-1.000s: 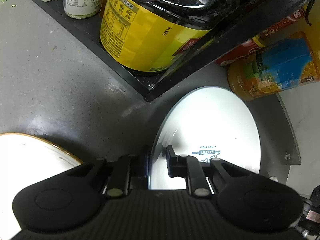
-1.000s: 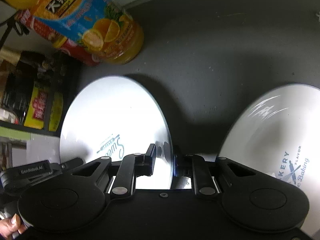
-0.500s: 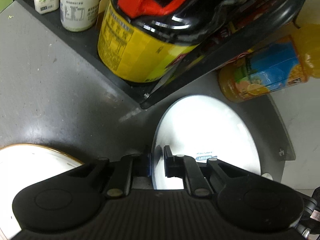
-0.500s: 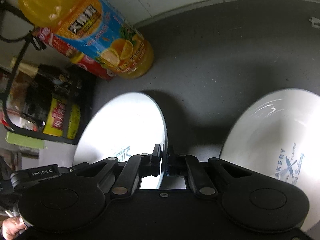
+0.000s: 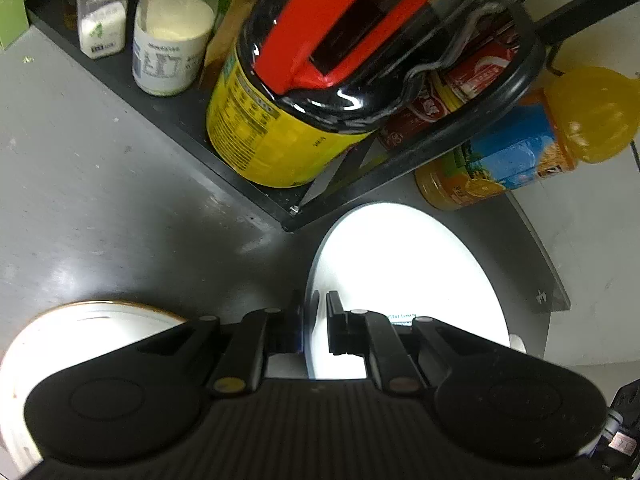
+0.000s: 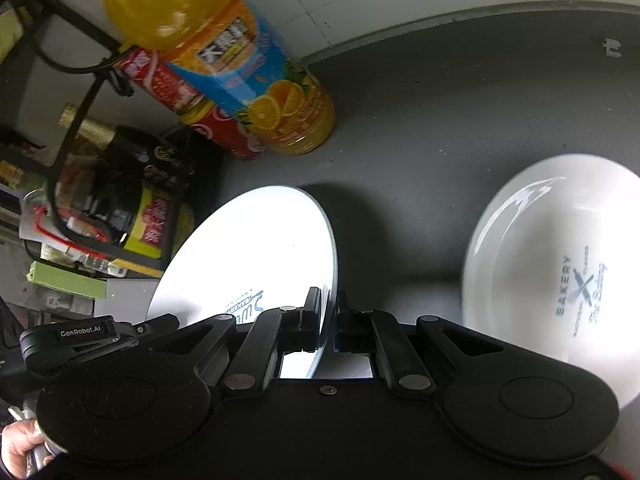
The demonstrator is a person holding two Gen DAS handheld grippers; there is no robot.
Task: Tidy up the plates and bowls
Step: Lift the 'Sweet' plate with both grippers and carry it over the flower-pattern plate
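A white plate with blue lettering (image 5: 404, 264) is held by both grippers above the grey counter. My left gripper (image 5: 315, 326) is shut on its left rim. My right gripper (image 6: 329, 320) is shut on its right rim, and the plate (image 6: 256, 256) shows tilted in the right wrist view. A white bowl with "BAKERY" print (image 6: 560, 264) sits on the counter to the right. A gold-rimmed white plate (image 5: 92, 324) lies at the lower left in the left wrist view.
A black rack (image 5: 360, 196) holds a yellow-labelled jug with a red handle (image 5: 296, 120), jars (image 5: 168, 40) and cans. An orange juice bottle (image 6: 240, 68) and a red can (image 6: 216, 128) stand by the white wall. The counter edge (image 5: 548, 264) is at right.
Both grippers have closed fully onto the plate's rims and lifted it. The view has pulled back from the counter, so the rack and bottle show more.
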